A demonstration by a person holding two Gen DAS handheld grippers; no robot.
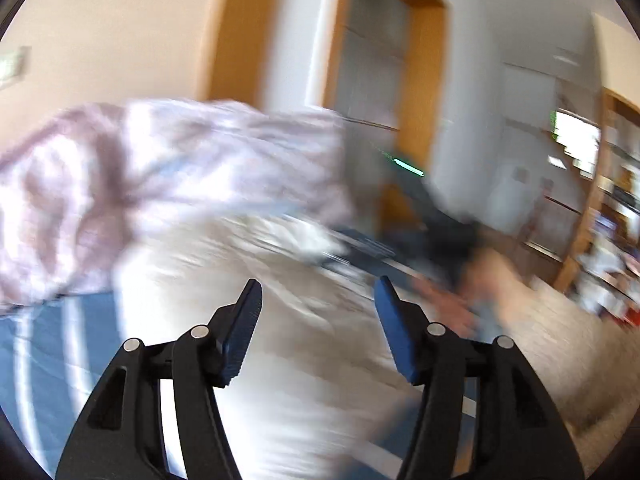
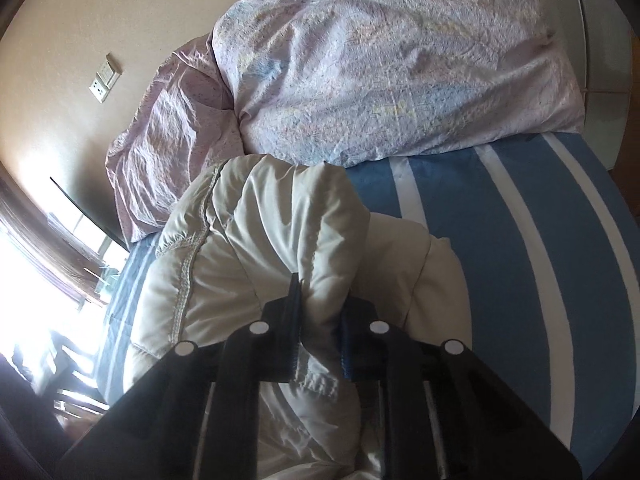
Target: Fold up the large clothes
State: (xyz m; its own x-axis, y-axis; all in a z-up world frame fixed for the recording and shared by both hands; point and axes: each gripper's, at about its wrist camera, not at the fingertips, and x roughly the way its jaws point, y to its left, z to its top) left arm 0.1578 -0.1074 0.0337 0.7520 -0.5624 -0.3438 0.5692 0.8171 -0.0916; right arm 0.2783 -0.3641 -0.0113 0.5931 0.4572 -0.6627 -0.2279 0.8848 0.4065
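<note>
Pinching a fold of puffy cream quilted jacket, right tongs; left tongs spread, empty, jacket bulk just ahead.

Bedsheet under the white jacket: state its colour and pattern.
Blue with white stripes; the bedsheet shows best in the right wrist view.

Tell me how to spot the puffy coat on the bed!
Find the bed with the blue-and-white striped sheet. Near its head lie lilac crumpled pillows; just in front of them is the cream padded jacket, pinched by the right gripper. It is the only plain, off-white, quilted thing with a stitched seam.
</note>
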